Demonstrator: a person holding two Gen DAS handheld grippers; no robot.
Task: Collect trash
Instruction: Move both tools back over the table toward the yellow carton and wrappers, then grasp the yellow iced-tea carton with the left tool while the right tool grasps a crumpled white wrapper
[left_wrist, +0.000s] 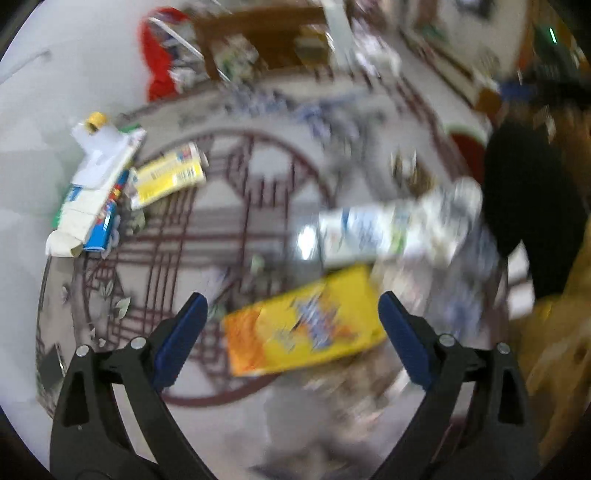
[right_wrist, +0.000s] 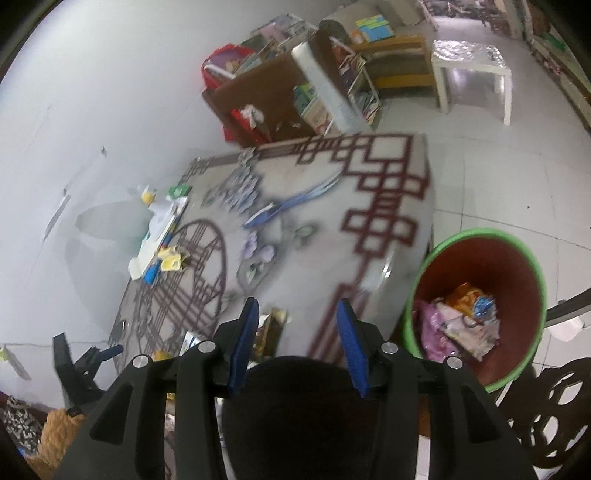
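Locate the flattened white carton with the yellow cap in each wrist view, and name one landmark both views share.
Left wrist view: the flattened white carton lies at the left, on the table's far-left edge, yellow cap uppermost, beside a yellow wrapper.
Right wrist view: the same carton shows small, left of centre, on the table's left edge.
Shared landmark: the dark red circular lattice pattern printed on the tabletop, just right of the carton in both views.

We count one yellow snack bag (left_wrist: 303, 321), one plastic bottle (left_wrist: 399, 229), one flattened carton (left_wrist: 96, 181), one yellow wrapper (left_wrist: 170, 173), one bin (right_wrist: 476, 306); maybe more, blurred.
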